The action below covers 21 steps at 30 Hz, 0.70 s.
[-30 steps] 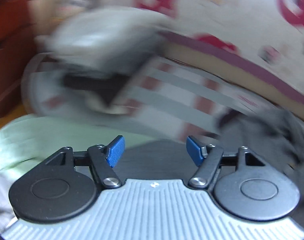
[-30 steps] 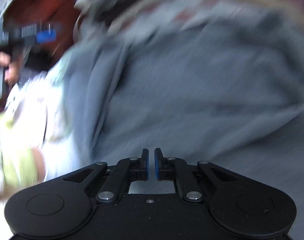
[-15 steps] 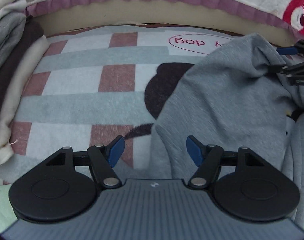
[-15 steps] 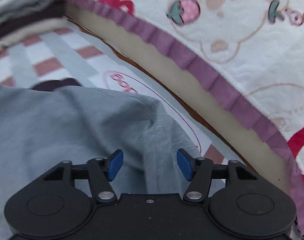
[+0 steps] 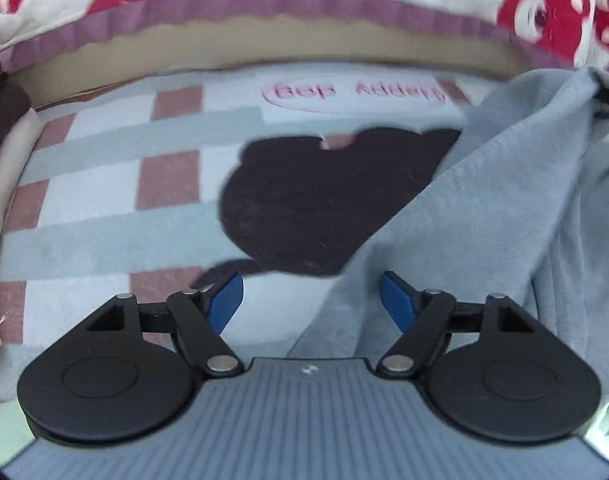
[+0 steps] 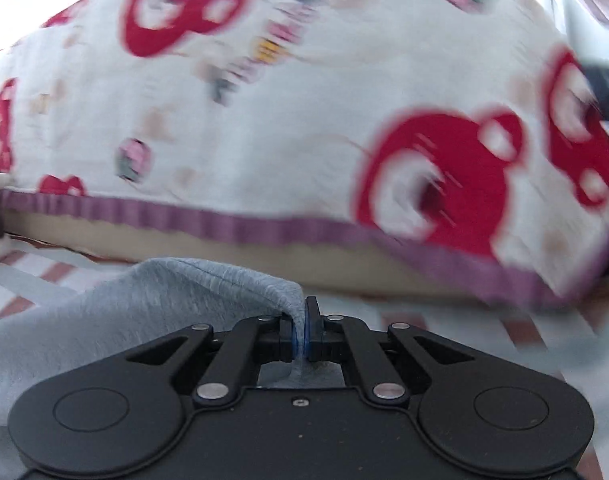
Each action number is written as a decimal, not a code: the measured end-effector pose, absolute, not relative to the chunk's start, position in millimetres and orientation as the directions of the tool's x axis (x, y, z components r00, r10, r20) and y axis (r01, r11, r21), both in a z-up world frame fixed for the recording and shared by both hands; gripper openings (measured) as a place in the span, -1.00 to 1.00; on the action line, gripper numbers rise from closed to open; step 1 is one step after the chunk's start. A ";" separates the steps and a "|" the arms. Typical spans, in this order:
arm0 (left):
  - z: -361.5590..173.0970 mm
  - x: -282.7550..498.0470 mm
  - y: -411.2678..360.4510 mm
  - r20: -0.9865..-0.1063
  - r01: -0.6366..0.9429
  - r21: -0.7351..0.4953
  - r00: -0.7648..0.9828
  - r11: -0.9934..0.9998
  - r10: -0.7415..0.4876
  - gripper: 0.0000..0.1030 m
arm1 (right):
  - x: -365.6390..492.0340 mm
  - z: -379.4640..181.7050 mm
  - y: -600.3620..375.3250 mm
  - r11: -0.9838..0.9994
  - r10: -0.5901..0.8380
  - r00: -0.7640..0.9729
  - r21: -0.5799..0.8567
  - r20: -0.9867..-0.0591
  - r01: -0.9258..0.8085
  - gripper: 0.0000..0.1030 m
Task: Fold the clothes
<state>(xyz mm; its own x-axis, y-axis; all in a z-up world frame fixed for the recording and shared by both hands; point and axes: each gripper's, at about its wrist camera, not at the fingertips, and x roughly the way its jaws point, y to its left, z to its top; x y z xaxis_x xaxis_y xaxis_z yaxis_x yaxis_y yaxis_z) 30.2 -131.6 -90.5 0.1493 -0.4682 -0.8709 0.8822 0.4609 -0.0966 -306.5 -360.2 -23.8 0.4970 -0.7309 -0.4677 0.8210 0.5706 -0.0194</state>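
A grey garment (image 5: 484,232) lies on a checked blanket (image 5: 104,184) with a dark bear print. My left gripper (image 5: 310,300) is open, its blue pads either side of the garment's lower edge, low over the blanket. My right gripper (image 6: 302,334) is shut on a fold of the grey garment (image 6: 164,300) and lifts it a little. The right gripper shows at the far right edge of the left wrist view (image 5: 608,96), holding the garment's top corner.
A white quilt with red bear prints and a purple frill (image 6: 304,120) rises behind the blanket. A stack of folded clothes (image 5: 4,152) sits at the left edge.
My right gripper has shut on the garment's fold and raised it toward the quilt. My left gripper has moved closer to the garment's lower edge and stays open.
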 end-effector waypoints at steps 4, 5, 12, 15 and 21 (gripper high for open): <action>-96.2 -18.1 -142.6 -0.853 0.896 -0.248 -0.021 0.368 -0.522 0.56 | -348.4 -37.1 -363.3 0.532 -0.722 0.464 0.016 -0.513 0.846 -0.94; -97.7 -30.7 -143.7 -0.847 0.911 -0.230 -0.015 0.341 -0.531 0.57 | -353.1 -41.2 -359.8 0.523 -0.725 0.451 0.010 -0.520 0.852 -0.94; -116.6 -60.0 -155.2 -0.887 0.970 -0.020 0.095 0.241 -0.453 0.57 | -355.1 -62.5 -360.5 0.492 -0.710 0.431 0.044 -0.556 0.869 -0.94; -117.6 -54.5 -152.7 -0.891 0.967 0.005 0.119 0.254 -0.437 -0.32 | -355.2 -64.5 -362.4 0.490 -0.701 0.447 0.080 -0.556 0.868 -0.93; -109.8 -49.0 -149.6 -0.868 0.951 0.008 0.160 0.309 -0.471 -0.91 | -351.4 -68.0 -361.3 0.516 -0.678 0.475 0.096 -0.561 0.851 -0.92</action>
<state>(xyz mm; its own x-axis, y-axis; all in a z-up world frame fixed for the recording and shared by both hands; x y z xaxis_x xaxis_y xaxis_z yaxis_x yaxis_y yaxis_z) -49.0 -149.6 -109.8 0.1601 -0.4709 -0.8675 0.9511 0.3087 0.0080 -351.4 -361.3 -68.0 0.4746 -0.6779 -0.5615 0.8511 0.5162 0.0962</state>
